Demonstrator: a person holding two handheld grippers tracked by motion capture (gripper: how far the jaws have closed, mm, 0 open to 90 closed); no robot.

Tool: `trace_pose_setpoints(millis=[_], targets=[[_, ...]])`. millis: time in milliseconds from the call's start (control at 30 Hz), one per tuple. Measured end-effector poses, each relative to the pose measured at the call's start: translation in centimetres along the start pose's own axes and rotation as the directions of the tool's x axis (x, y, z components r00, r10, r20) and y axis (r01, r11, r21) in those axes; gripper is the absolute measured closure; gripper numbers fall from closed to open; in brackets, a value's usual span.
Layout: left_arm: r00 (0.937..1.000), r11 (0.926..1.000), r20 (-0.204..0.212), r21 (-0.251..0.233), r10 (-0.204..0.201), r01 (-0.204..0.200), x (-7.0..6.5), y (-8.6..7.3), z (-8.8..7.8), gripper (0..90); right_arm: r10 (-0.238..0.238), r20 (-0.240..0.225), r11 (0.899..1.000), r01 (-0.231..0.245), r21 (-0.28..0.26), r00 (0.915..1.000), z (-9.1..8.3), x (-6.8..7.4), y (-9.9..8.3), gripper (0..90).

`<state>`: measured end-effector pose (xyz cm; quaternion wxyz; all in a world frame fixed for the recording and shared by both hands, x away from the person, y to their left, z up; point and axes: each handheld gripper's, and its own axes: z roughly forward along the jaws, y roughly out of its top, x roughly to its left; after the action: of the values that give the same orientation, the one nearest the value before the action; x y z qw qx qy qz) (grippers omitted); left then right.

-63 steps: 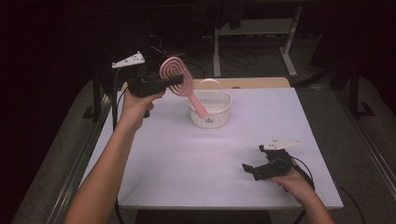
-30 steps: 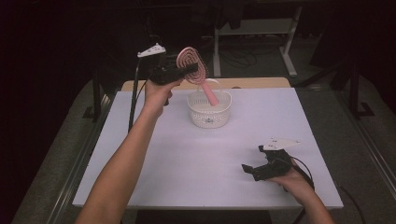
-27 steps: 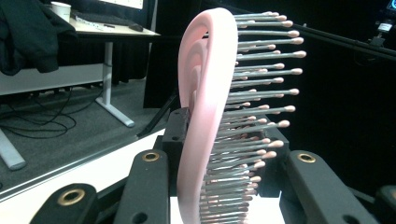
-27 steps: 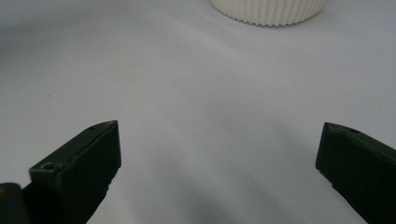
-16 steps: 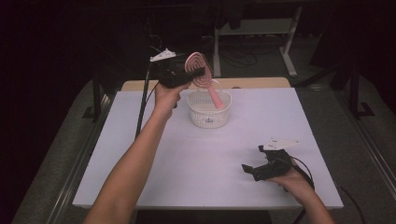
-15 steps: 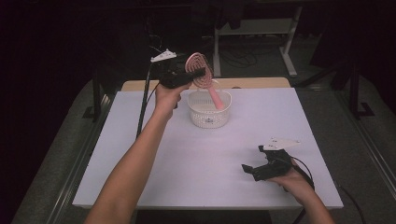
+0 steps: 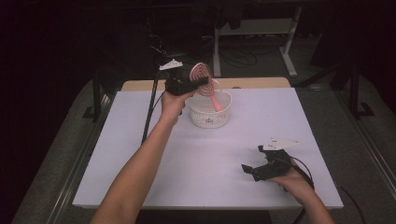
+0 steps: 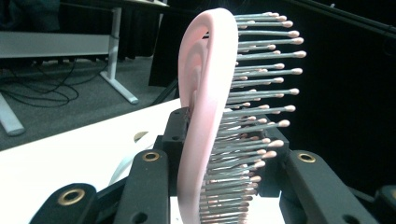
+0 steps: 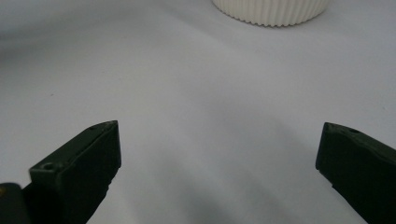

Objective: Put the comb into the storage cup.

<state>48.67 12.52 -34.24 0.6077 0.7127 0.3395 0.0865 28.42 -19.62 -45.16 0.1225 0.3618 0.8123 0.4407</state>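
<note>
A pink hairbrush point(image 7: 204, 77) with a round head and metal bristles is clamped in my left gripper point(image 7: 187, 85), which is shut on it. The brush handle point(image 7: 216, 101) slants down into the white ribbed basket point(image 7: 209, 116) at the back middle of the table. In the left gripper view the brush head point(image 8: 205, 107) stands edge-on between the black jaws, bristles pointing right. My right gripper point(image 7: 249, 169) rests low at the table's front right, open, with nothing between its jaws point(image 9: 219, 154). The basket's base point(image 9: 271, 11) shows ahead of it.
The white tabletop point(image 7: 140, 154) has a wooden strip point(image 7: 252, 82) along its far edge. A cable point(image 7: 149, 112) trails from the left gripper down the left side. Desk legs and cords point(image 7: 243, 51) lie on the dark floor behind.
My left hand has carried the brush rightward and down, from left of the basket to over it, so the handle now dips into the basket. The right gripper has stayed put.
</note>
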Motion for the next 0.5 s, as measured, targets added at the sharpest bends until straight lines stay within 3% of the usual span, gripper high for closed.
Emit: trace_pose_setpoints(millis=[500], targets=[[0.9994, 0.9991, -0.004, 0.023, -0.035, 0.035, 0.7, -2.1, 0.9, 64.6, -0.004, 0.002, 1.000, 0.004, 0.005, 1.0000, 0.0, 0.0, 0.0, 0.0]])
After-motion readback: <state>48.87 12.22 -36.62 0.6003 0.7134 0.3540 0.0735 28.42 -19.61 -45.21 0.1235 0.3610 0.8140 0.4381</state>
